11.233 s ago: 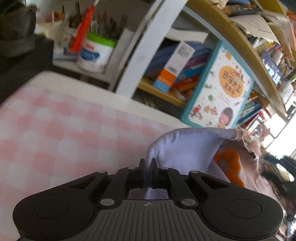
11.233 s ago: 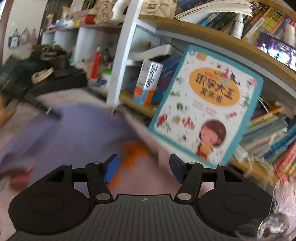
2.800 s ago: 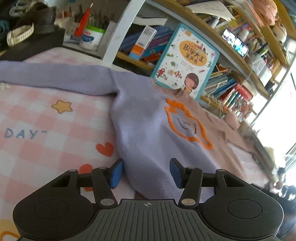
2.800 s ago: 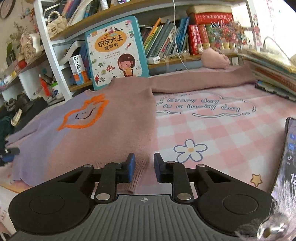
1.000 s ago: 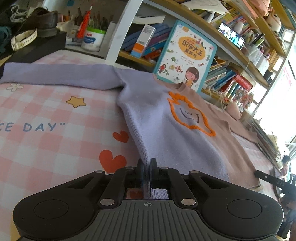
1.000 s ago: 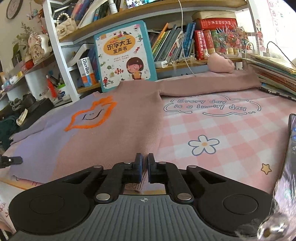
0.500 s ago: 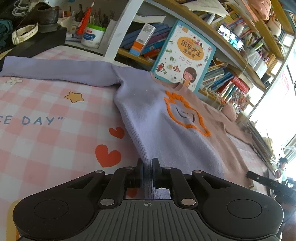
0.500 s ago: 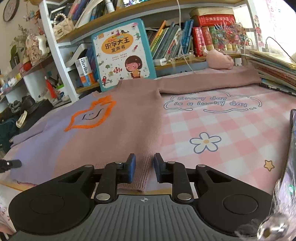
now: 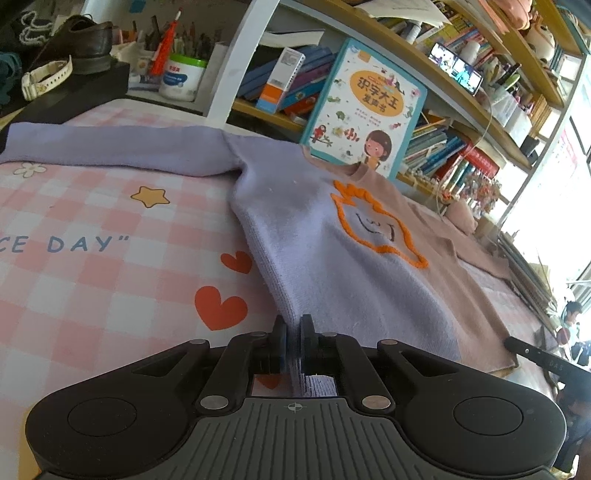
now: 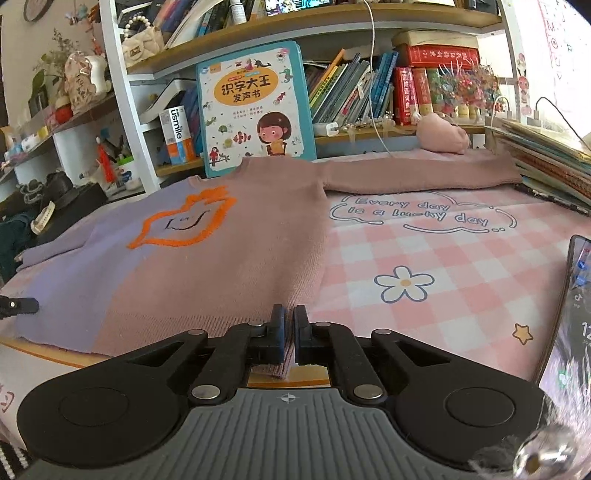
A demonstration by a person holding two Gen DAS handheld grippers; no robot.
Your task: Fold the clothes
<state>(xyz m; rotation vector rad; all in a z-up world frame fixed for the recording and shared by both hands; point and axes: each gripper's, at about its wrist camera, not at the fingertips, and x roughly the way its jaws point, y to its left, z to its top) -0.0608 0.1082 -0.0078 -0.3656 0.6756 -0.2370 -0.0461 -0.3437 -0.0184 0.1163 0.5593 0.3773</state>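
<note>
left hand-held gripper [image 9: 293,334] is clenched on the near-left hem corner of the sweater [image 9: 332,236], knit pinched between its blue pads. right hand-held gripper [image 10: 289,325] is pinched nearly closed at the near-right hem corner, pink ribbed edge bunched in and under its pads [image 10: 279,332]; looks like it is gripping the hem.

sweater lies flat, face up, on the surface [image 10: 443,266], hem toward the near edge, collar far. left half lilac, right half dusty pink, orange outlined shape [image 10: 184,218] on the chest. checked pink-and-white cover on the surface with hearts, stars, a flower and printed lettering.

both sleeves are spread straight out: lilac sleeve [image 9: 110,147] runs left along the far side, pink sleeve [image 10: 417,175] runs right, its cuff end next to a stack of books [image 10: 550,162].

phone [image 10: 576,291] at the near-right edge, screen lit.

just beyond the collar a teal picture book [image 10: 255,107] stands upright against the shelf [image 10: 295,26]. shelf is packed with books; pink plush item [image 10: 441,136] sits far right on its lower ledge.
</note>
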